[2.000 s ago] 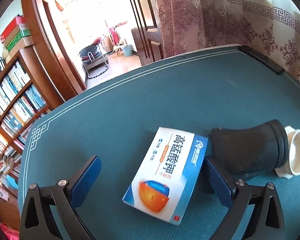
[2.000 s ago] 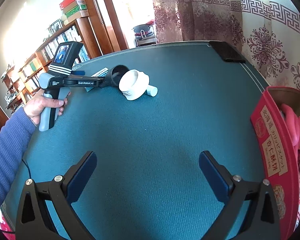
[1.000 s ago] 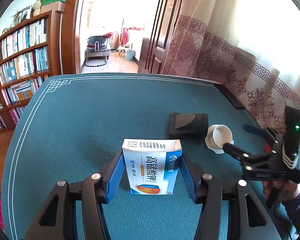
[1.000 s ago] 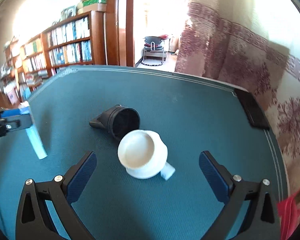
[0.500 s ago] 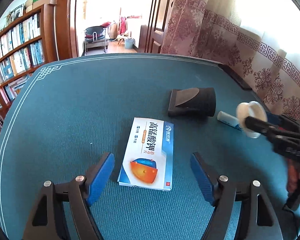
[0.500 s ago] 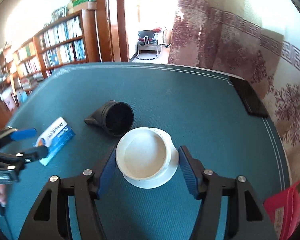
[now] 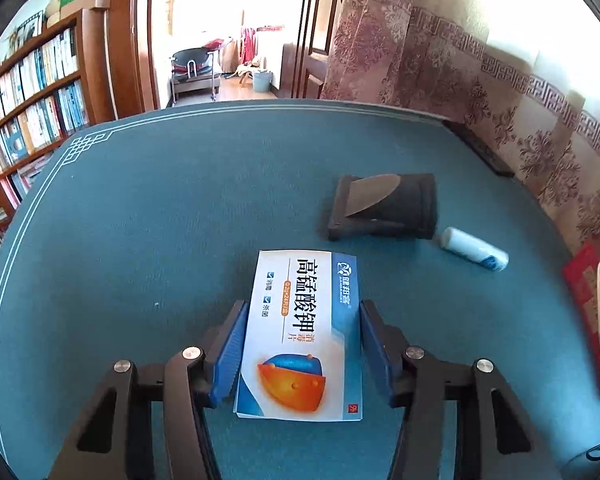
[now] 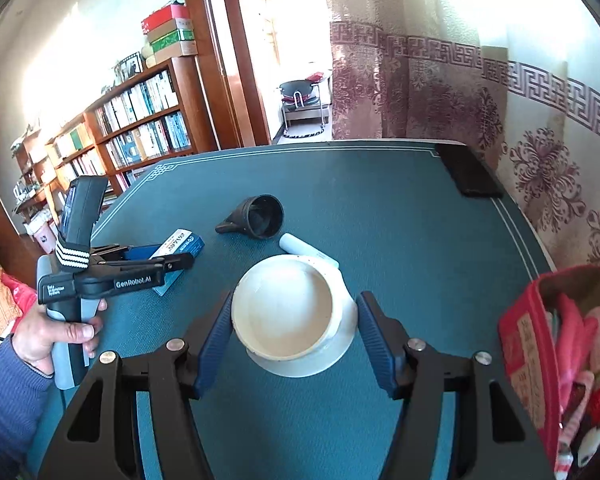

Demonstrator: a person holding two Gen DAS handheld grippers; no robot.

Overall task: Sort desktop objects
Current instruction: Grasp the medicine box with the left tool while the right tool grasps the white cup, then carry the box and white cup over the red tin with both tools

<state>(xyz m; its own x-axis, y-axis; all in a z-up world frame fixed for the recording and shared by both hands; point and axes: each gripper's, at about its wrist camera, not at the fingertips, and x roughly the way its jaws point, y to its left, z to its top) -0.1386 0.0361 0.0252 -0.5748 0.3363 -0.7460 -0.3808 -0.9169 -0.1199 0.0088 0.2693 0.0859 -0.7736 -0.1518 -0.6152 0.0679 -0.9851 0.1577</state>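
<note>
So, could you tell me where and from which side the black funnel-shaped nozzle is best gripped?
Probably across its round, wide barrel, coming from above: the black nozzle lies on its side on the table, mouth facing the right wrist camera. The flattened narrow end looks thin and low, and the small white tube lies close beside it.

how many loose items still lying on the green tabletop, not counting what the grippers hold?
2, plus a black phone-like slab at the far edge. The black nozzle lies mid-table; the small white tube lies just beside it. More may sit outside both views.
</note>
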